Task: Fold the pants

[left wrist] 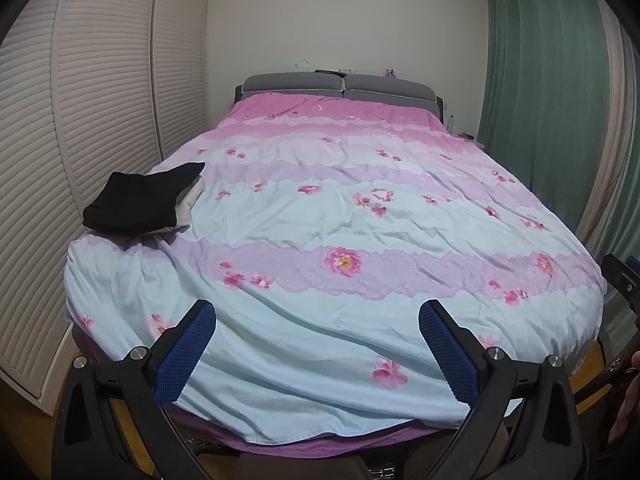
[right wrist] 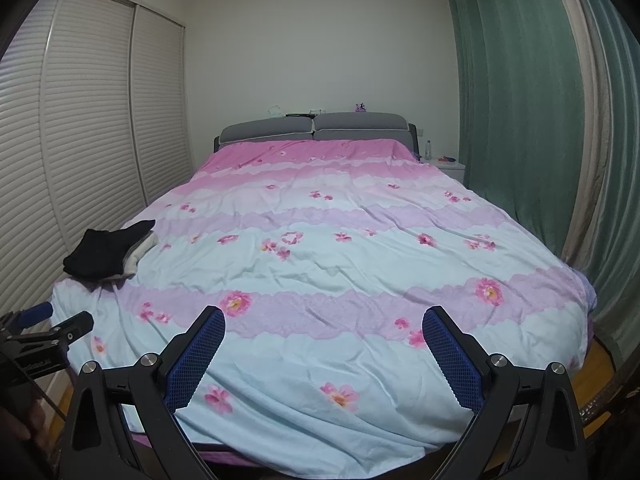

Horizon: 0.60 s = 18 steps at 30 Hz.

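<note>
A folded stack of clothes with black pants on top [left wrist: 138, 202] lies on the bed's near left corner; light garments show under it. It also shows in the right wrist view [right wrist: 106, 254]. My left gripper [left wrist: 316, 312] is open and empty, held above the foot of the bed, well to the right of the stack. My right gripper [right wrist: 323, 318] is open and empty over the foot of the bed too. The left gripper [right wrist: 60, 322] shows at the left edge of the right wrist view, and part of the right gripper [left wrist: 624, 280] at the right edge of the left wrist view.
The bed has a floral pink and pale blue cover [left wrist: 340, 220] and a grey headboard [left wrist: 340, 86]. White louvered wardrobe doors [left wrist: 100, 92] run along the left. Green curtains [right wrist: 516, 112] hang on the right. A nightstand with a bottle [right wrist: 429, 150] stands beside the headboard.
</note>
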{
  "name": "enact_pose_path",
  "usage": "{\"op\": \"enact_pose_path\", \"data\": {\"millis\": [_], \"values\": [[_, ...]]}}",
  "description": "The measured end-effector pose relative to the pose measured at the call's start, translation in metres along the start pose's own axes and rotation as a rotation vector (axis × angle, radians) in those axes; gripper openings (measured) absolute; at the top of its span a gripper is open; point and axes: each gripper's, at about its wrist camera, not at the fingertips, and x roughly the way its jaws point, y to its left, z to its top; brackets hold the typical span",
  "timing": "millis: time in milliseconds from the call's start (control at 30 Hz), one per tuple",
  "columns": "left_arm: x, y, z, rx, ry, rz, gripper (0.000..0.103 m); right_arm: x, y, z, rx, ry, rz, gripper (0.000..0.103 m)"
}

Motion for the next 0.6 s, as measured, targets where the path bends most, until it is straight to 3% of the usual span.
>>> {"op": "enact_pose_path", "data": {"millis": [600], "values": [[-0.0024,0.0041,0.0006,0.000,0.001,0.005,0.103,0.0008,0.0066,0.0026,-0.004,-0.001,0.014,0.100]]}}
